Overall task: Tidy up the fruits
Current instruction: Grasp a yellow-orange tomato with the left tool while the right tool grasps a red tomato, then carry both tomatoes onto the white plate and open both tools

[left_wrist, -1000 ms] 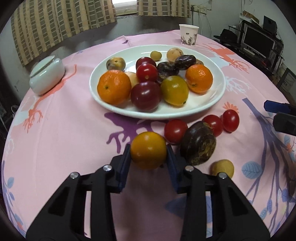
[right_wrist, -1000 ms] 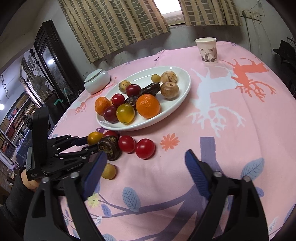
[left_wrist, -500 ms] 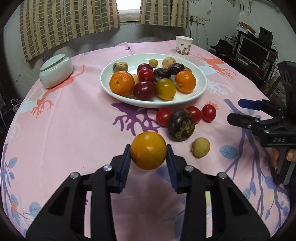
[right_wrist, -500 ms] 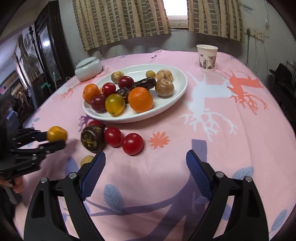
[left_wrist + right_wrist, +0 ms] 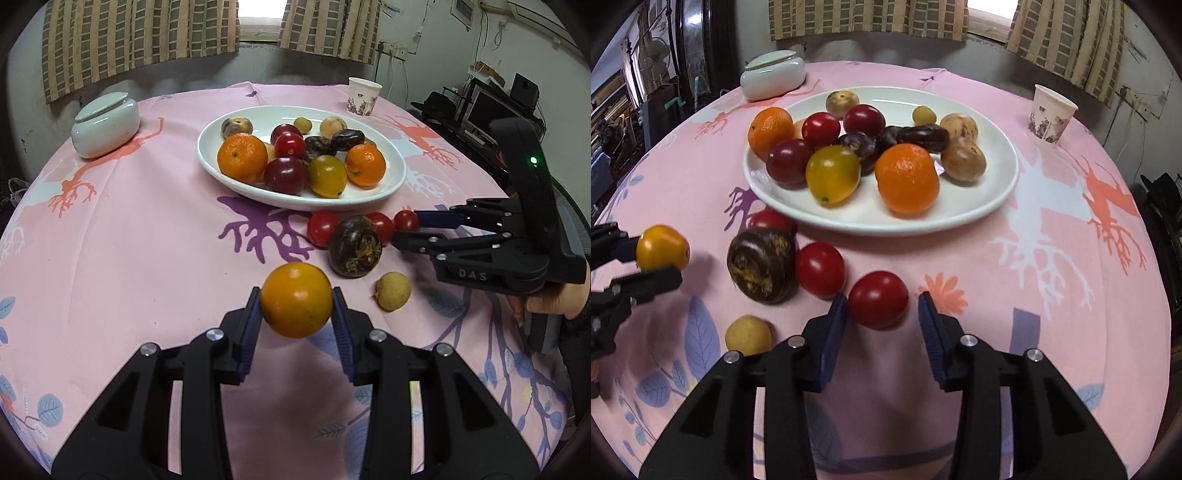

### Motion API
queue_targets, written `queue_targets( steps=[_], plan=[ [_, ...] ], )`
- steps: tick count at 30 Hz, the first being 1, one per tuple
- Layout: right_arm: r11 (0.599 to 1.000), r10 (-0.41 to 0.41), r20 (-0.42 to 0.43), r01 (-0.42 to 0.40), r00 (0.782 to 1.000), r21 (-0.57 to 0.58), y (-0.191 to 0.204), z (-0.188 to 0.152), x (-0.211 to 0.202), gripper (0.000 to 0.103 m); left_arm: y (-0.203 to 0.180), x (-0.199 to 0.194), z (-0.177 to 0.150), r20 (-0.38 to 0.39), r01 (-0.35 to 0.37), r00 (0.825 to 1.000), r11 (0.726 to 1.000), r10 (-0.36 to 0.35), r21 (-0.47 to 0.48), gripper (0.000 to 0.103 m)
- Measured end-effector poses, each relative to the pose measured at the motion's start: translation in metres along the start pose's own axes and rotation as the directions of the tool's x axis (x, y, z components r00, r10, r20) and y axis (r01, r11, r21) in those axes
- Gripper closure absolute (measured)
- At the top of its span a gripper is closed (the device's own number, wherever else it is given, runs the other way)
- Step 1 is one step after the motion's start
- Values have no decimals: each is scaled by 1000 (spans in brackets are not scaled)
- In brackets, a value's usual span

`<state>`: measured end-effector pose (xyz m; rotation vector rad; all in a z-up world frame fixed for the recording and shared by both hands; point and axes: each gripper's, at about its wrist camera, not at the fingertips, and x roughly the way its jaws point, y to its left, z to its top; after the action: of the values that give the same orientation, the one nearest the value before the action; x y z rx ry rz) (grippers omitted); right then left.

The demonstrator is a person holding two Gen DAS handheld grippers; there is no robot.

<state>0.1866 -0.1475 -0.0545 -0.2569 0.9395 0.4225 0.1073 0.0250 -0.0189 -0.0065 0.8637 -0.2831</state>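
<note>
My left gripper (image 5: 296, 314) is shut on a round orange-yellow fruit (image 5: 296, 299) and holds it above the pink cloth, short of the white plate (image 5: 369, 201) piled with oranges, plums and tomatoes. The right wrist view shows that fruit (image 5: 662, 247) at the far left. My right gripper (image 5: 882, 317) is low over the cloth with its jaws closing around a red tomato (image 5: 878, 299). The left pad touches it and a gap remains at the right pad. Beside it lie a dark wrinkled fruit (image 5: 761, 265), two more red tomatoes (image 5: 820, 269) and a small yellow fruit (image 5: 748, 334).
A white lidded jar (image 5: 106, 123) stands at the back left of the round table and a paper cup (image 5: 364, 96) at the back right. A hand (image 5: 554, 302) grips the right tool's handle. Monitors and cables (image 5: 491, 110) fill the room's right side.
The right gripper has come down to the loose tomatoes and its jaws have narrowed around the red one. The left gripper has drawn back from the plate with its fruit still held.
</note>
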Motion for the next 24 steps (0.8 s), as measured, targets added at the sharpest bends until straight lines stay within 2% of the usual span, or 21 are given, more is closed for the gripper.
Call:
queue_targets(
  steps=[3, 10, 24],
  plan=[
    [1000, 12, -6, -12, 1000, 3, 3, 0, 2, 71, 1, -1, 0, 2, 10, 1000, 1000, -10, -6, 65],
    [996, 56, 44, -59, 997, 66, -4, -8, -12, 71, 1, 1, 0, -3, 4, 1000, 1000, -4, -15, 65],
    [987, 81, 173, -104, 982, 126, -31, -37, -84, 71, -12, -24, 9, 22, -16, 1000, 1000, 16, 3, 65]
  ],
)
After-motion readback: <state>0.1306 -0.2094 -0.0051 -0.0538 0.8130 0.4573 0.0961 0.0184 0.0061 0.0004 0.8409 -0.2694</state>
